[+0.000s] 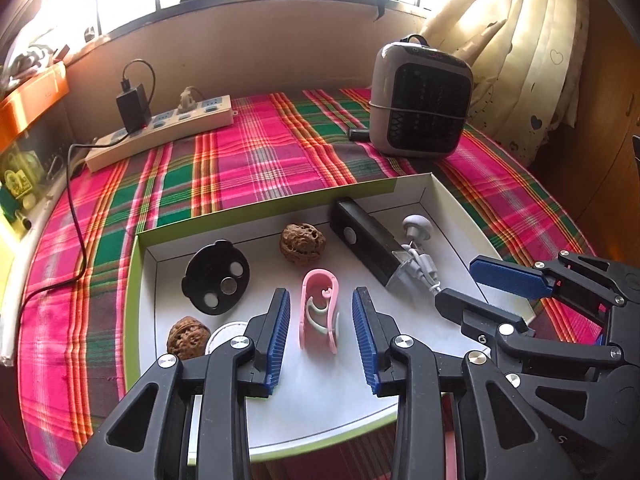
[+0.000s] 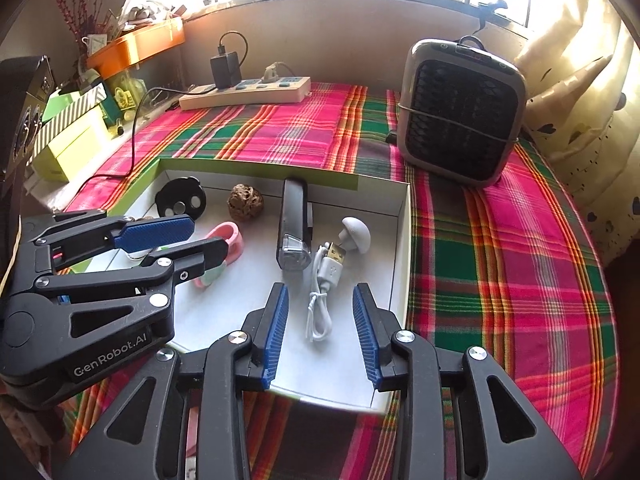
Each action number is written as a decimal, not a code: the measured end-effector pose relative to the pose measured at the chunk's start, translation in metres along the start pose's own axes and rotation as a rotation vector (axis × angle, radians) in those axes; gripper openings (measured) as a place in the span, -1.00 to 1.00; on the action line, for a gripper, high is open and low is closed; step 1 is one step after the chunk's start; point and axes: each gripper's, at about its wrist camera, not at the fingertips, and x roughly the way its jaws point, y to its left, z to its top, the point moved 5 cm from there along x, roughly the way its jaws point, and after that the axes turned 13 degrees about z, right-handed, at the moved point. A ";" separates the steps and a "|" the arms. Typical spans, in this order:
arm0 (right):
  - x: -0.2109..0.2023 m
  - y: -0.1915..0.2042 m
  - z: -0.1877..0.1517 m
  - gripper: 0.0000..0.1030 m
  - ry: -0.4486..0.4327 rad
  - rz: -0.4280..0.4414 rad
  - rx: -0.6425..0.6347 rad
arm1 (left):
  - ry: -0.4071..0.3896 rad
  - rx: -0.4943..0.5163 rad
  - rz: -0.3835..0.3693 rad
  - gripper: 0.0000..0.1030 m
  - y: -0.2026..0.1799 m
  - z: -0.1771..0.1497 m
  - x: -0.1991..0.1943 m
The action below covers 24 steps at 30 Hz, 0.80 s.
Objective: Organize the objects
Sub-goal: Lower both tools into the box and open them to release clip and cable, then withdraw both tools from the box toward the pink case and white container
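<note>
- Jaws of both grippers were parted and empty.
- Between the left gripper (image 1: 321, 334) pads the pink clip (image 1: 319, 311) was framed lengthwise, inside the box (image 1: 448, 196).
- Ahead of the right gripper (image 2: 321, 330) the white cable (image 2: 326, 286) lay lengthwise (untouched).

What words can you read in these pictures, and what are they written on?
"GenRobot.AI": white letters on the black body of the left gripper, seen from the right wrist.
Green label on the cluttered shelf: too blurred to read.
Marks on the power strip and the heater: too small to read.
</note>
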 end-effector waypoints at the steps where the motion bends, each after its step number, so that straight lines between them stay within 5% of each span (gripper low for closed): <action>1: -0.003 0.002 -0.001 -0.32 -0.007 0.004 -0.002 | -0.002 -0.004 0.003 -0.40 0.001 -0.001 -0.003; 24: -0.052 0.043 -0.056 -0.26 -0.030 0.094 -0.057 | -0.073 -0.074 -0.012 -0.39 0.017 -0.040 -0.063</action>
